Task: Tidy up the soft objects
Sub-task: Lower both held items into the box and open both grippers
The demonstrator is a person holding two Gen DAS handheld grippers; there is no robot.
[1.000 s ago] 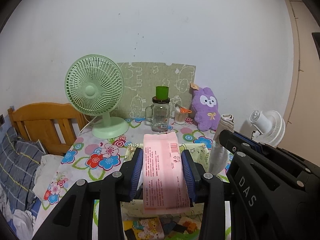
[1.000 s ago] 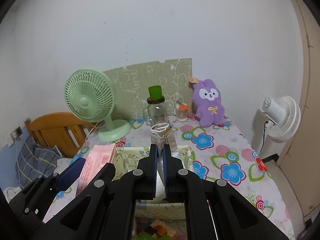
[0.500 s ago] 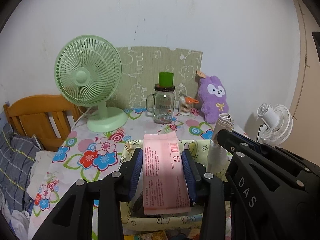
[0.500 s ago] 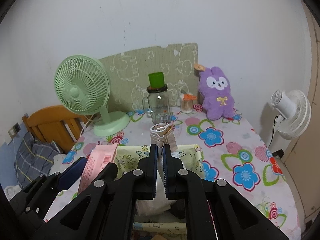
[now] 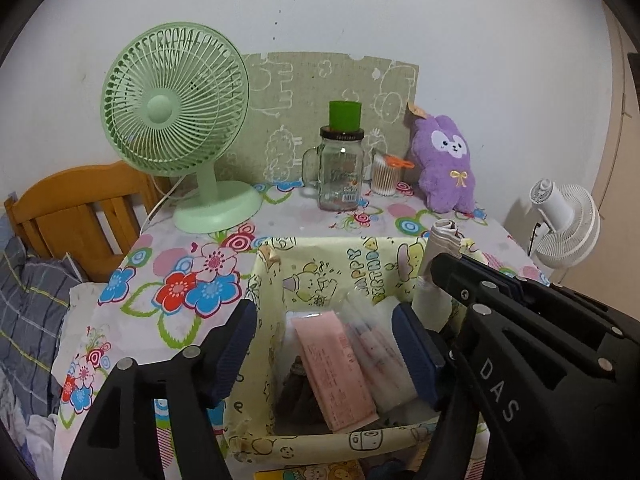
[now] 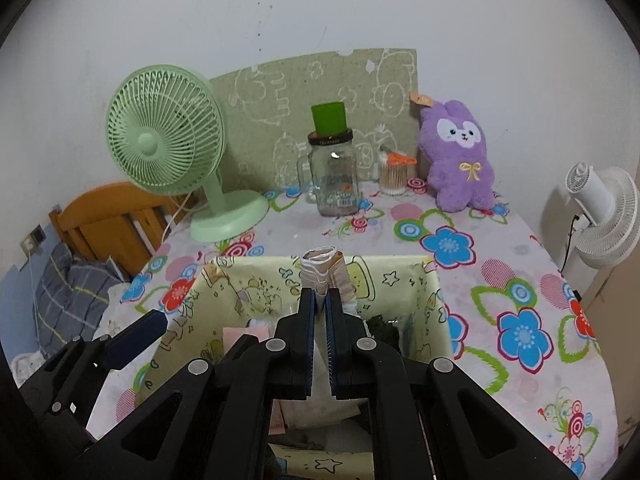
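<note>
A white wall stands behind a table (image 6: 520,264) with a bright flower cloth on it. At the back left corner of the table stands a green fan (image 5: 176,120). Near the middle of the back edge is a glass jar (image 5: 341,172) with a green cup (image 5: 345,115) on top. Just beside the jar is a small pot of cotton sticks (image 5: 386,174), and a purple bunny toy (image 5: 446,164) leans at the back right corner. A green card with drawings (image 6: 320,92) leans on the wall behind them. A white fan (image 6: 604,212) stands off the right edge, and a wooden bed end (image 5: 76,208) is off the left edge.

Near the front edge sits a yellow cloth box (image 5: 320,264) with cartoon pictures. A pink pack (image 5: 336,372) lies inside it, tilted, next to a clear bag (image 5: 380,344) and something dark.

The left gripper (image 5: 326,354) hangs over the box with its fingers (image 5: 236,352) spread wide. They hold nothing, and the pink pack lies below the gap between them.

The right gripper (image 6: 319,316) has its fingers squeezed tight on a rolled white cloth (image 6: 322,272). The roll stands upright over the box, with its top poking out above the fingertips
</note>
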